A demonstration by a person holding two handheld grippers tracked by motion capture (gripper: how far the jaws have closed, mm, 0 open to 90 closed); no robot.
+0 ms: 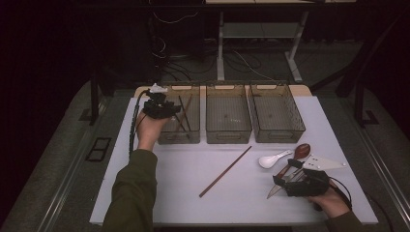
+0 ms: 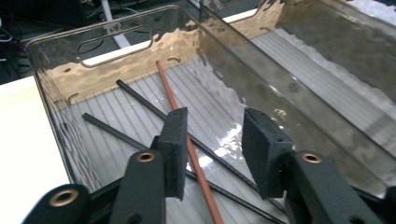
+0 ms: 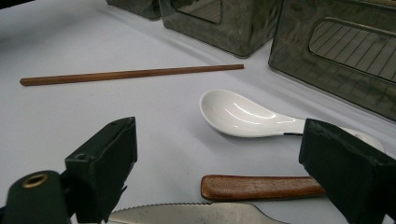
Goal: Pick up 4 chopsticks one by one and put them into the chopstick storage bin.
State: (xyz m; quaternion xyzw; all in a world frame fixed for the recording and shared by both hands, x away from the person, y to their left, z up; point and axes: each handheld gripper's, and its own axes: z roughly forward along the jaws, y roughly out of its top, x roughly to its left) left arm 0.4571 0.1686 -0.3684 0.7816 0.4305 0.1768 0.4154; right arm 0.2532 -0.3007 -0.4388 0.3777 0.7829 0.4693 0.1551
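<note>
I am holding the left gripper [image 1: 162, 107] over the left bin [image 2: 56, 116] at the tabletop's far left, and its jaws are standing apart with the brown chopstick [image 2: 187, 140] running between the pads but not pressed by them; it is lying on the bin's ribbed floor, crossing two black chopsticks [image 2: 140, 100], its far end pointing toward the bin's end wall with the handle slot. I am judging that stick to be light, stiff and narrow, with a smooth finish that is likely to slide or roll on the ribs, so it is needing no force, only a square pinch. The matching brown chopstick [image 1: 225, 171] is lying diagonally near the middle of the tabletop, well apart from the bins, and I am reckoning its middle to be the best hold, pads across its width, so that it is not tipping from one end. The right gripper [image 1: 295, 181] is resting near the tabletop's near right corner with its jaws wide and nothing clamped; below and between them in the right gripper view are lying a wooden-handled knife [image 3: 261, 186] with a serrated blade and, just beyond, a white spoon [image 3: 243, 114]. The spoon is looking like glazed ceramic: heavier, slippery and breakable, so I am thinking of taking it by the handle, not the bowl. The knife is safest gripped on its wood.
</note>
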